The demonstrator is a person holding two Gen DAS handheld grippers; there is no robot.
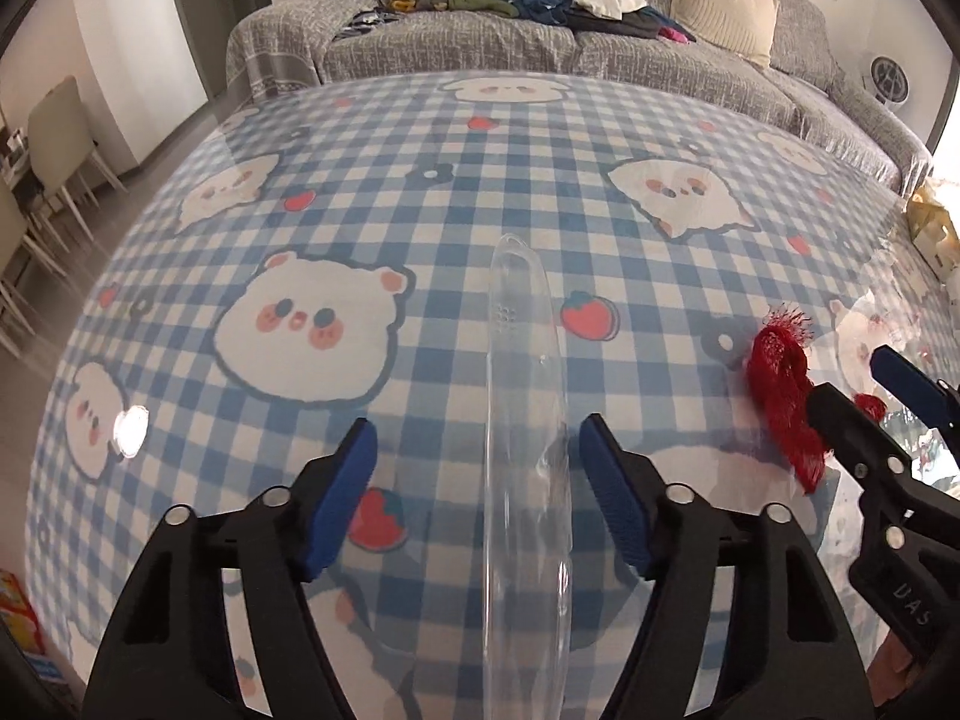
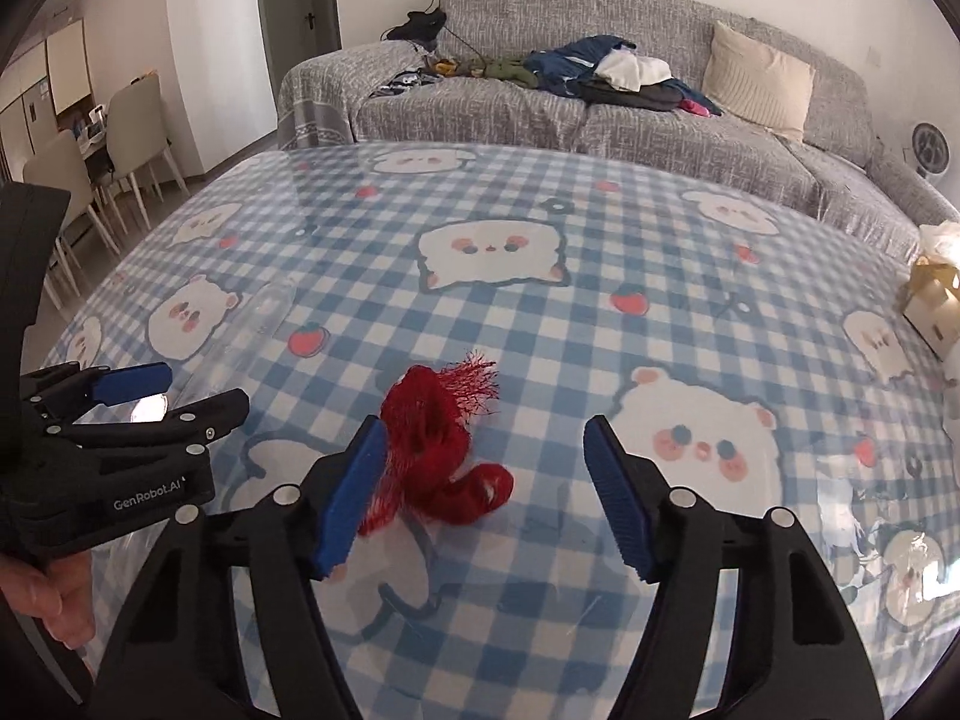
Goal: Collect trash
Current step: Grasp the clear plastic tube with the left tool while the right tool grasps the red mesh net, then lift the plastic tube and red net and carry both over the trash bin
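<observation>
Two scraps: frayed red mesh netting (image 2: 441, 450), glossy clear plastic strip (image 1: 527, 420).

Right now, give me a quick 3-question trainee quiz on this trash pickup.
1. True or false: the red mesh net bag lies on the blue-and-white checked tablecloth.
2. What lies between the jaws of the left gripper? A) a long clear plastic piece B) a metal can C) a paper cup
3. Fill in: the jaws of the right gripper are ___ (open or shut).

Key: 1 true; 2 A; 3 open.
</observation>
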